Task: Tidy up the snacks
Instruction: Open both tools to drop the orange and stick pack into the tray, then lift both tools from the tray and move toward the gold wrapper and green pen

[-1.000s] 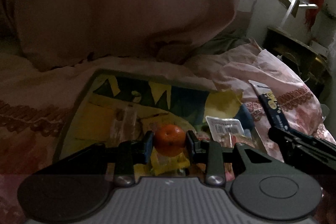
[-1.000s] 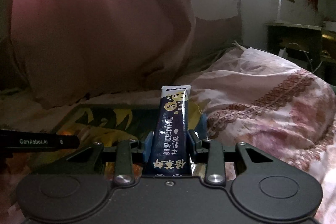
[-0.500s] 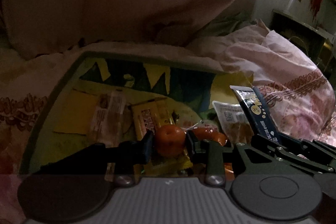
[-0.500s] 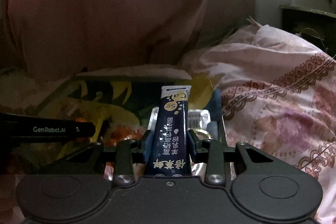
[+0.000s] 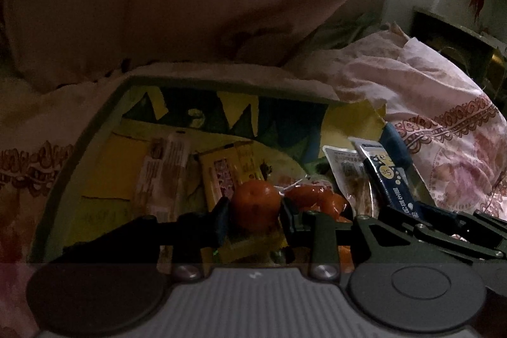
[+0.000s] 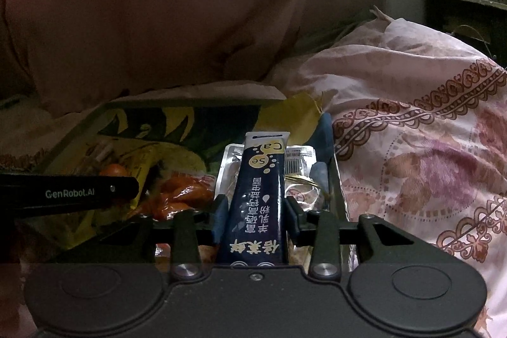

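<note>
Orange tangerine (image 5: 254,205) is sitting between the left gripper (image 5: 252,219)'s opening jaws over the tray (image 5: 79,154); the right gripper (image 6: 255,219)'s jaws are opening around a navy sachet (image 6: 258,195).

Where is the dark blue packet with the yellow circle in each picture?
Left wrist view: the dark blue packet is at the right, slanting up from the right gripper.
Right wrist view: the packet stands in the middle, between the opening jaws.
Shared landmark: the silver barcode pouch just behind it.
</note>
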Motion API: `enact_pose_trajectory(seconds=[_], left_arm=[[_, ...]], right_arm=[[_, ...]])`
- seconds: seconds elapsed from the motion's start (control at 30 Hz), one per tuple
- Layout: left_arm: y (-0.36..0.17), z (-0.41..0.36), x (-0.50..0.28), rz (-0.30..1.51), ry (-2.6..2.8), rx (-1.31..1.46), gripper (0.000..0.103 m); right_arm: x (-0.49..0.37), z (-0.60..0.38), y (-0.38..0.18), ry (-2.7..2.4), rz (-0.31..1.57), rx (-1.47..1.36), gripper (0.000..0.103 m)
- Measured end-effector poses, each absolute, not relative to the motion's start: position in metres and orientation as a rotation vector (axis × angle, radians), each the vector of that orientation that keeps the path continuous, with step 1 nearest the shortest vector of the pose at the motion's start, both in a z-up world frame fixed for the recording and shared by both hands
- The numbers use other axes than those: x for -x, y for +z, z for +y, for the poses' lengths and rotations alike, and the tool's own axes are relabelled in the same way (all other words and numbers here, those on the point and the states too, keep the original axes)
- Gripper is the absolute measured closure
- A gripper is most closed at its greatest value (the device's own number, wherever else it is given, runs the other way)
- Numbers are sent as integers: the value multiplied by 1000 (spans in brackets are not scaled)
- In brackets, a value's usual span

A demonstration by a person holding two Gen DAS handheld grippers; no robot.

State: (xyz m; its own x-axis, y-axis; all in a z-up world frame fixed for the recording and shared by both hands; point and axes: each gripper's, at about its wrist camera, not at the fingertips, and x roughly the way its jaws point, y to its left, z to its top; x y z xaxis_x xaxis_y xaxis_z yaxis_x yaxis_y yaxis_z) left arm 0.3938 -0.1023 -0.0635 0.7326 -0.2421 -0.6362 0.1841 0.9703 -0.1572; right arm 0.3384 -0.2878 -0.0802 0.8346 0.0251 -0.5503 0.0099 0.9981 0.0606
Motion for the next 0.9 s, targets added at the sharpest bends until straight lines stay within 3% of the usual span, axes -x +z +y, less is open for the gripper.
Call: enact_pose_trajectory(seconds=[0.1, 0.17, 0.33, 0.73, 0.9], left_arm=[[-61, -103, -393, 733, -227, 88, 52], [-58, -101, -392, 750, -231, 98, 41], [-42, -91, -381, 755, -222, 129, 31], [27, -71, -300, 604, -207, 99, 6], [45, -63, -258, 548, -192, 92, 0]], right_arm=[[-339, -290, -80, -7, 590, -80, 39], [-338, -292, -79, -13, 597, -87, 35], [-324, -294, -63, -43, 557, -75, 22], [-247, -295, 4, -43, 383, -72, 4], [-205, -297, 23, -19, 348, -103, 2]])
